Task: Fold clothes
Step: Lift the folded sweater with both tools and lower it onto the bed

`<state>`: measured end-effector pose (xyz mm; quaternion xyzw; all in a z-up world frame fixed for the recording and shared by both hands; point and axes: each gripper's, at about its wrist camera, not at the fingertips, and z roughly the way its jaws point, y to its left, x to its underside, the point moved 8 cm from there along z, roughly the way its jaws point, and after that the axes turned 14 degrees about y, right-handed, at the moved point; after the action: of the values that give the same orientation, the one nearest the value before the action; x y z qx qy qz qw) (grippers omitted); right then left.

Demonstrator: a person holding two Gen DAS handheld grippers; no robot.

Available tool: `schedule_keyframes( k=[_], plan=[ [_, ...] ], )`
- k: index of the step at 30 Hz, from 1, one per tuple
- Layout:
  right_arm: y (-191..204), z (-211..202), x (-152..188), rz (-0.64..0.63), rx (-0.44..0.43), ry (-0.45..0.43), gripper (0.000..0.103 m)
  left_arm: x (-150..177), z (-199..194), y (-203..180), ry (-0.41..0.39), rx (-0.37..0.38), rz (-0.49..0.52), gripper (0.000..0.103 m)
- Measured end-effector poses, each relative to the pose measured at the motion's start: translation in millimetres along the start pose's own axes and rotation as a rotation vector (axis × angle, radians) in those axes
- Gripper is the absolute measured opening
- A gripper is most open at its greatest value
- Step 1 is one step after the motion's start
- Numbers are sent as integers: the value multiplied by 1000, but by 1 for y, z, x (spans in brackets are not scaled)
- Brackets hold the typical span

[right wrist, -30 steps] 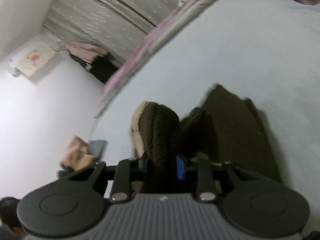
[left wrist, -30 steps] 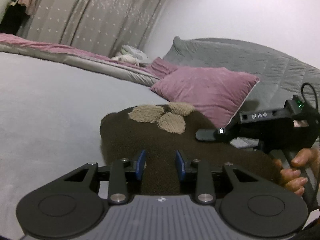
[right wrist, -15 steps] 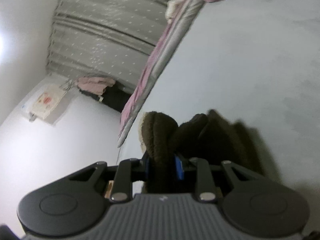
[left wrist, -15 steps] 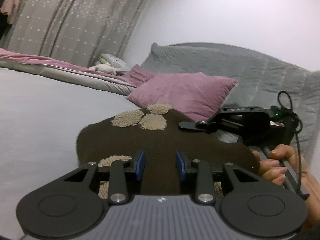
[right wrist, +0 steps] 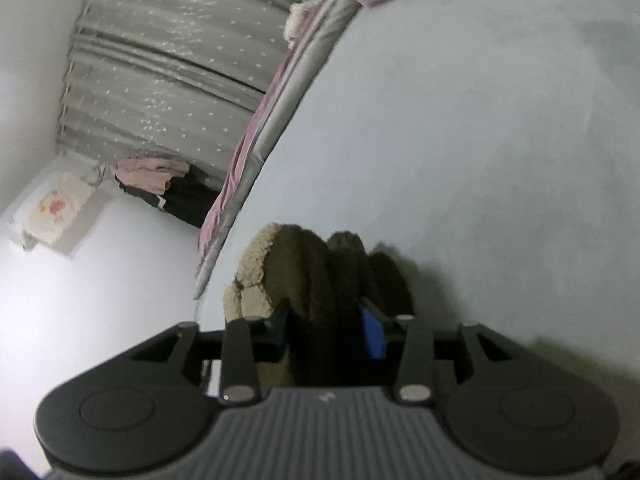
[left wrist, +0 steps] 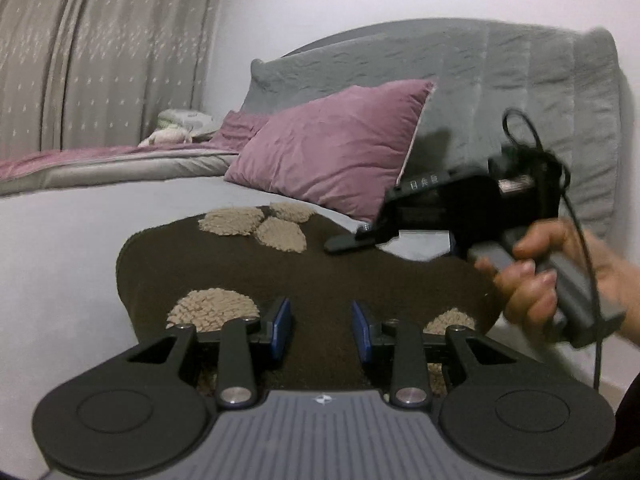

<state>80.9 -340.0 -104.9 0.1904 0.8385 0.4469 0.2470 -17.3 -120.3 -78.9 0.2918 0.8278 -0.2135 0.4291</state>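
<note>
Pale grey bedding covers the bed (left wrist: 60,240), and on it lies a dark brown fleece garment (left wrist: 320,272) with tan woolly patches (left wrist: 256,226). It spreads ahead of the left gripper (left wrist: 320,330), whose blue-padded jaws stand apart with the brown fleece running between and under them; whether the pads actually press the cloth cannot be told. Tan patches show just outside each jaw, and a cluster of three lies further ahead.

Ahead and to the right of those jaws, a hand (left wrist: 560,280) grips the handle of the right gripper (left wrist: 348,244), its black finger resting at the garment's far right edge. In the right wrist view, the right gripper (right wrist: 326,334) has its jaws closed on a thick bunched fold of the brown fleece garment (right wrist: 316,280), tan lining showing at the left side of the fold, which rises straight ahead of the jaws.

Beyond the garment sit a mauve pillow (left wrist: 336,152) and a grey quilted headboard (left wrist: 480,92), with a dotted grey curtain (left wrist: 80,60) to the left.
</note>
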Motion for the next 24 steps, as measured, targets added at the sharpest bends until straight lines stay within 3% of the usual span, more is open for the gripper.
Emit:
schedule_keyframes(
  k=[5, 11, 17, 24],
  plan=[
    [24, -21, -5, -129, 96, -130, 43, -9, -9, 5, 3, 35, -25, 31],
    [78, -28, 6, -414, 192, -242, 38, -19, -18, 0, -18, 80, -23, 31],
    [111, -6, 28, -614, 257, -220, 26, -13, -9, -13, 12, 118, 16, 30],
    [104, 19, 39, -696, 382, -185, 25, 0, 6, -26, 39, 110, 86, 29]
  ],
)
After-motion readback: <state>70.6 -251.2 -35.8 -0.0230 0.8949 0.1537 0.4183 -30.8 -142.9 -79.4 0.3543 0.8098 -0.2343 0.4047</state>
